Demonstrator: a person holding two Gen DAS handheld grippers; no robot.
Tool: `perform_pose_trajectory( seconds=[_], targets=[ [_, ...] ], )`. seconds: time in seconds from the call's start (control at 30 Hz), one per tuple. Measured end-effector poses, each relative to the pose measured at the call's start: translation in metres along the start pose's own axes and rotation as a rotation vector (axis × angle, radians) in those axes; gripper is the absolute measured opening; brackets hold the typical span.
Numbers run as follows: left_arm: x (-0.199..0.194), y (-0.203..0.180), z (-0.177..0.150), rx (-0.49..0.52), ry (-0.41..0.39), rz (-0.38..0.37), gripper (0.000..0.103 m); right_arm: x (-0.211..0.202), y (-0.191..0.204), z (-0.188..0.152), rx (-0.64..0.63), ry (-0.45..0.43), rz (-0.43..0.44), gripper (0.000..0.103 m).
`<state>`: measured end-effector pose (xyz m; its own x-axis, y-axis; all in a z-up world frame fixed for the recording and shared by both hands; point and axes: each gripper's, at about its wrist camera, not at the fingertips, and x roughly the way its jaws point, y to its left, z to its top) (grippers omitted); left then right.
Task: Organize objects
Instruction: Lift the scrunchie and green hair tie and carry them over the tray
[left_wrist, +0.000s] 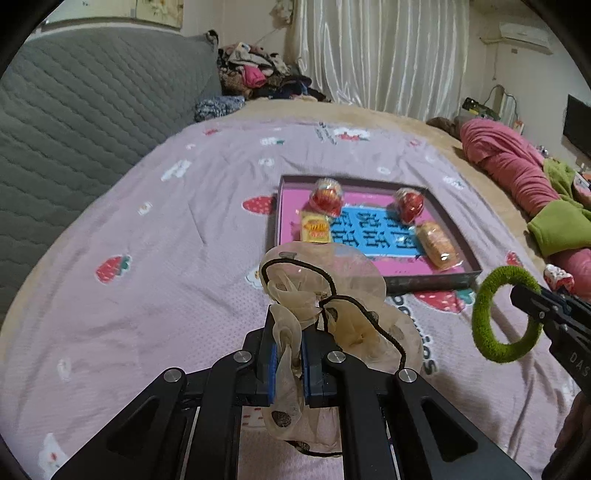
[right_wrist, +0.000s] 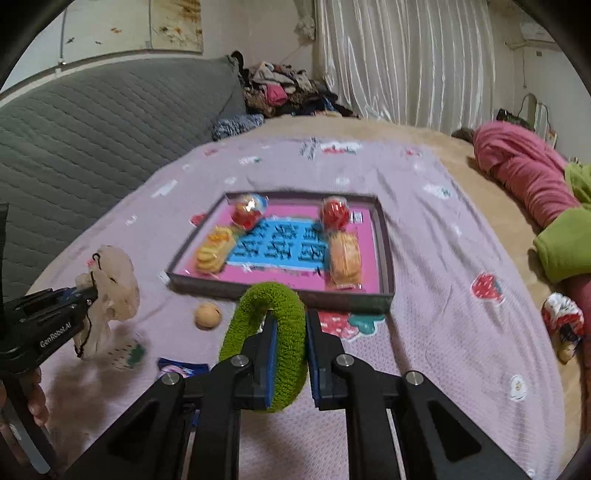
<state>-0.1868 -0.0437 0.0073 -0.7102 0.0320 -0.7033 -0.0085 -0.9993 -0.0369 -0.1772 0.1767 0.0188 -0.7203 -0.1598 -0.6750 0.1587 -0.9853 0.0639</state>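
Both grippers carried hair ties above the bedspread (left_wrist: 155, 229).
Your left gripper (left_wrist: 287, 343) pinched the cream scrunchie (left_wrist: 332, 295); your right gripper (right_wrist: 291, 332) clamped the green hair tie (right_wrist: 280, 332). You seemed mid-carry; next, lower both into the tray (right_wrist: 384, 251) ahead, clear of the snacks.

Both wrist views low, facing shared tray (left_wrist: 436, 282)

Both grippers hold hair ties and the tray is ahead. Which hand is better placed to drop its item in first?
Probably right: the right gripper holds the green hair tie just before the tray edge. The left gripper, clamping the cream scrunchie, sits off to the side.
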Motion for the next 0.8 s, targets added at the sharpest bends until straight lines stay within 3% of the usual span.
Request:
perform_pose_trajectory(
  seconds=[0.43,0.8],
  targets=[
    [-0.083,-0.022,0.031,0.034,-0.107,0.005,0.010,-0.075,0.017,0.033,-0.039,-0.094,-0.009,0.015],
    [-0.098,-0.038,0.070,0.046,-0.165,0.009,0.010,-0.096,0.021,0.069,-0.058,-0.179,-0.013,0.014]
  ],
)
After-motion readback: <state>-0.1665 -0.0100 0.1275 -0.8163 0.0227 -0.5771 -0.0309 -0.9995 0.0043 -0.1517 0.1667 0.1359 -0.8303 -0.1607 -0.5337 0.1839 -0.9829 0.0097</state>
